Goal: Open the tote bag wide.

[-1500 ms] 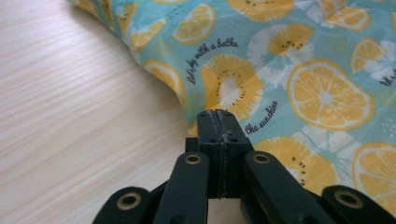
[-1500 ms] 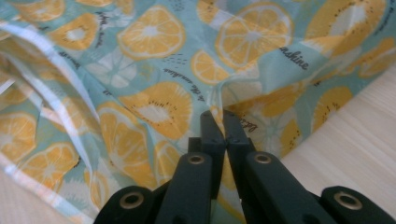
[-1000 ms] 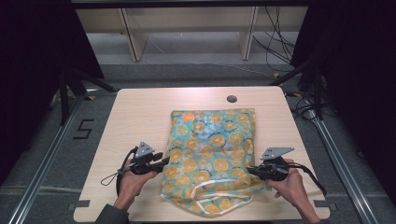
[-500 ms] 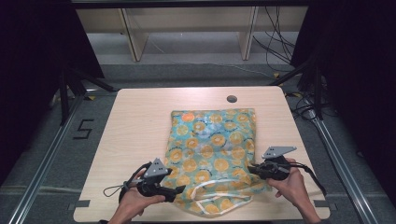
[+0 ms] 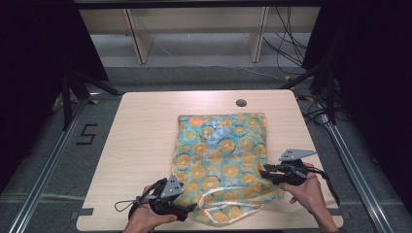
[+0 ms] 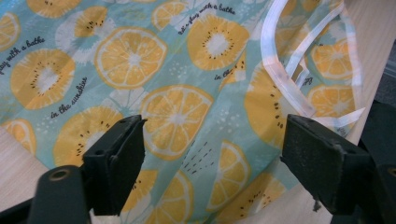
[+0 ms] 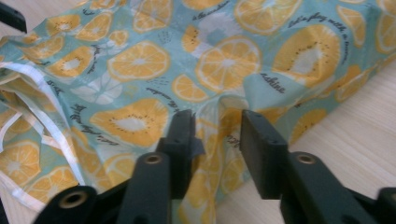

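A teal cloth [image 5: 221, 155] printed with orange slices lies flat on the wooden table [image 5: 145, 136], its white-trimmed opening [image 5: 228, 204] at the near edge. My left gripper [image 5: 189, 206] is at the cloth's near-left corner. In the left gripper view the left gripper [image 6: 212, 144] stands wide open over the cloth [image 6: 187, 70], with the white trim [image 6: 285, 70] off to the right. My right gripper [image 5: 265, 172] is at the cloth's right edge. In the right gripper view the right gripper [image 7: 217, 126] is narrowed on a raised fold of the cloth [image 7: 224, 60].
A small round hole [image 5: 241, 103] sits in the table near its far edge. Bare tabletop lies left of the cloth. Metal rails [image 5: 43, 170] run along both sides of the table, with cables [image 5: 291, 53] on the floor behind.
My left gripper has moved from the cloth's left edge toward the person, down to the near-left corner. The right gripper has stayed on the right edge.
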### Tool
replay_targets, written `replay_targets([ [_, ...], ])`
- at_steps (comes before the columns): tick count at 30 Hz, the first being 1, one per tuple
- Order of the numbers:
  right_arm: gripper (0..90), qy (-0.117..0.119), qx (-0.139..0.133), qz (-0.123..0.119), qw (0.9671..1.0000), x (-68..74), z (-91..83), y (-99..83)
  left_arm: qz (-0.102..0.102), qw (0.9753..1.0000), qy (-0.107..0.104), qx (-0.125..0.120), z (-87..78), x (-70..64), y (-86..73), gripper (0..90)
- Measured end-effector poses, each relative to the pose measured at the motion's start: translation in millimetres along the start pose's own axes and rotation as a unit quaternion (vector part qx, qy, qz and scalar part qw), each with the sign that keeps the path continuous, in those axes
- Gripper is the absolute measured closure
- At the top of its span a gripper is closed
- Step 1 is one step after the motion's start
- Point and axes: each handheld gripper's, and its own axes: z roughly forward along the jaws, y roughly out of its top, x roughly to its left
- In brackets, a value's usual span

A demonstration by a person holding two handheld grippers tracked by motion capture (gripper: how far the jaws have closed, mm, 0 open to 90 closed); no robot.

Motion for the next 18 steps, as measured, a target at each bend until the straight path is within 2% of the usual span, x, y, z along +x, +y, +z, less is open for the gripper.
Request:
replay_targets([
  [2, 60.7, 0.0, 0.002, 0.016, 0.9999, 1.3, -2.3, 0.3, -0.005, 1.0, -0.004, -0.007, 1.7, -3.3, 0.5, 21.6],
  [4, 58.7, -0.004, -0.004, 0.006, 1.0, -1.2, -4.0, 1.0, 0.006, 1.0, -0.003, -0.004, 4.3, -3.6, -0.2, 23.6],
  [5, 57.5, -0.003, -0.002, 0.022, 0.9998, 1.2, -5.6, 1.2, 0.018, 0.9998, 0.001, 0.003, 5.6, -2.7, -0.7, 27.9],
  [6, 56.4, -0.006, -0.006, 0.019, 0.9998, 1.7, -5.9, 2.0, 0.028, 0.9996, 0.003, 0.005, 8.1, -1.5, -1.3, 33.6],
  [7, 55.5, -0.007, -0.002, 0.013, 0.9999, 2.2, -7.7, 3.4, 0.05, 0.9986, 0.008, 0.014, 10.4, 1.8, -1.2, 41.9],
  [8, 54.8, -0.013, -0.006, 0.0, 0.9999, 1.8, -9.2, 5.4, 0.061, 0.9979, 0.007, 0.02, 12.2, 4.9, -0.8, 55.3],
  [9, 54.6, -0.016, -0.016, -0.015, 0.9996, 3.7, -9.5, 7.7, 0.057, 0.9981, 0.021, 0.012, 13.1, 11.9, 1.0, 73.6],
  [10, 54.6, -0.016, -0.016, -0.015, 0.9996, 3.7, -9.5, 7.7, 0.057, 0.9981, 0.021, 0.012, 13.1, 11.9, 1.0, 78.2],
  [11, 54.6, -0.011, -0.009, 0.004, 0.9999, 9.0, -11.9, 8.6, 0.045, 0.9989, 0.014, 0.0, 12.2, 14.6, 2.4, 82.5],
  [12, 54.6, -0.011, -0.009, 0.004, 0.9999, 9.0, -11.9, 8.6, 0.04, 0.9991, 0.015, -0.007, 10.1, 16.2, 4.0, 82.5],
  [13, 54.6, -0.008, -0.007, -0.003, 0.9999, 9.2, -12.5, 9.3, 0.034, 0.9992, 0.014, -0.015, 8.7, 16.0, 5.4, 87.0],
  [14, 54.6, -0.012, -0.011, -0.014, 0.9998, 7.8, -12.6, 9.8, 0.038, 0.999, 0.017, -0.015, 6.9, 17.4, 6.6, 88.1],
  [16, 54.6, -0.01, -0.012, -0.009, 0.9998, 9.7, -13.1, 10.5, 0.03, 0.9992, 0.017, -0.018, 5.7, 19.0, 7.1, 89.0],
  [17, 54.6, -0.009, -0.012, -0.016, 0.9998, 9.6, -14.3, 11.3, 0.026, 0.9993, 0.018, -0.019, 5.5, 19.5, 7.2, 89.4],
  [18, 54.6, -0.003, -0.015, -0.009, 0.9998, 11.6, -14.4, 11.4, 0.027, 0.9993, 0.017, -0.019, 5.5, 20.7, 7.5, 89.4],
])
